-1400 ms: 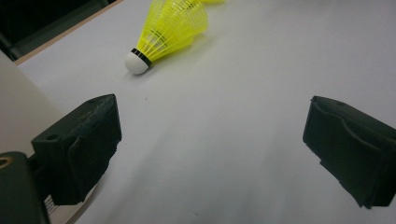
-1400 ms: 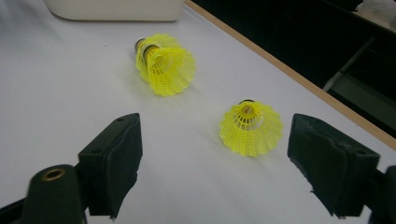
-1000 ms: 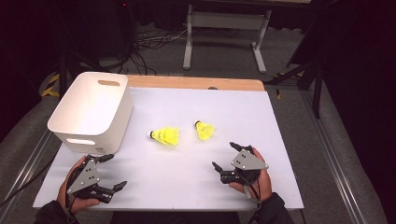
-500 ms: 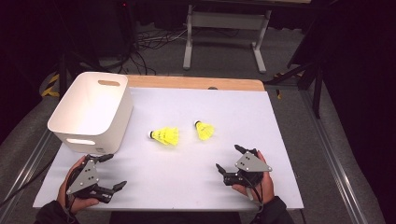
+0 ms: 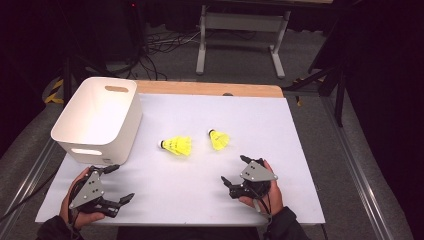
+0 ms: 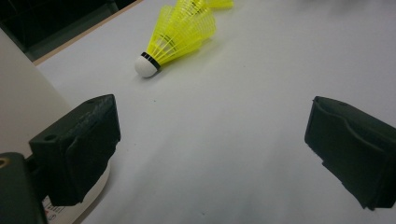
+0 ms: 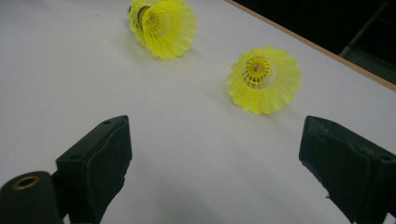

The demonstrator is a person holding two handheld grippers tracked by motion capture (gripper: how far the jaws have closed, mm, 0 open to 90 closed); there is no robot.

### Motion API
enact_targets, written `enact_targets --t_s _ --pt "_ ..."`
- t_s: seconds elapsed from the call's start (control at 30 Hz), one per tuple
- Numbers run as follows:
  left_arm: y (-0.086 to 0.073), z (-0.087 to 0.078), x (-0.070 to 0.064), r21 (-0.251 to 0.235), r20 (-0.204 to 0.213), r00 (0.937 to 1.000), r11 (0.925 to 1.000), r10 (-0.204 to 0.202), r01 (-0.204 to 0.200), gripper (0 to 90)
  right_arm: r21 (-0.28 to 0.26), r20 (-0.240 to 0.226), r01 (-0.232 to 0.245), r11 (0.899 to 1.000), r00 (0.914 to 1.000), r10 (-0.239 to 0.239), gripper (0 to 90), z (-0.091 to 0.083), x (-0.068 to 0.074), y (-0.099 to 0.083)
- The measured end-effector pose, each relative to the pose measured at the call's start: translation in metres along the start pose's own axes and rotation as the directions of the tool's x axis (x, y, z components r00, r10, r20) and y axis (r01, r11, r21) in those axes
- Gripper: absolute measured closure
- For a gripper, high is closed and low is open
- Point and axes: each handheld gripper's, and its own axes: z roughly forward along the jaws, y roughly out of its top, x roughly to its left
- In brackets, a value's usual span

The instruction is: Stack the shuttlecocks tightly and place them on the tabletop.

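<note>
Two yellow shuttlecocks lie on the white table top. In the high view one (image 5: 176,145) is at the middle with its white cork pointing left; the other (image 5: 220,139) is just to its right. My left gripper (image 5: 122,183) rests open at the front left, beside the bin. In the left gripper view it (image 6: 212,121) has bare table between its jaws, and the corked shuttlecock (image 6: 180,32) lies ahead. My right gripper (image 5: 233,169) is open at the front right. In its own view it (image 7: 215,140) faces both shuttlecocks (image 7: 163,23) (image 7: 264,79), well short of them.
A white plastic bin (image 5: 100,117) with handle slots stands at the table's left, close behind my left gripper; its wall (image 6: 23,107) fills the left edge of that gripper's view. A wooden strip (image 5: 210,89) borders the far table edge. Cables and a metal stand lie on the floor beyond.
My right gripper has shifted slightly, dipping toward the front edge and then coming a little left. The left gripper and both shuttlecocks have stayed put.
</note>
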Motion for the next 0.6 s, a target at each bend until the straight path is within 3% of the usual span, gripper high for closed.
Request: enact_targets --t_s 0.23,0.6 --pt "-0.001 0.000 0.001 -0.001 0.006 1.0000 1.0000 -0.001 0.001 4.2 0.022 -0.042 -0.018 1.000 0.9989 0.019 15.3 0.018 0.006 0.009" --pt "-0.002 -0.001 0.002 -0.002 0.003 1.0000 1.0000 -0.009 0.009 4.2 0.070 -0.025 -0.055 0.996 0.9981 0.057 23.1 0.030 -0.003 0.011"
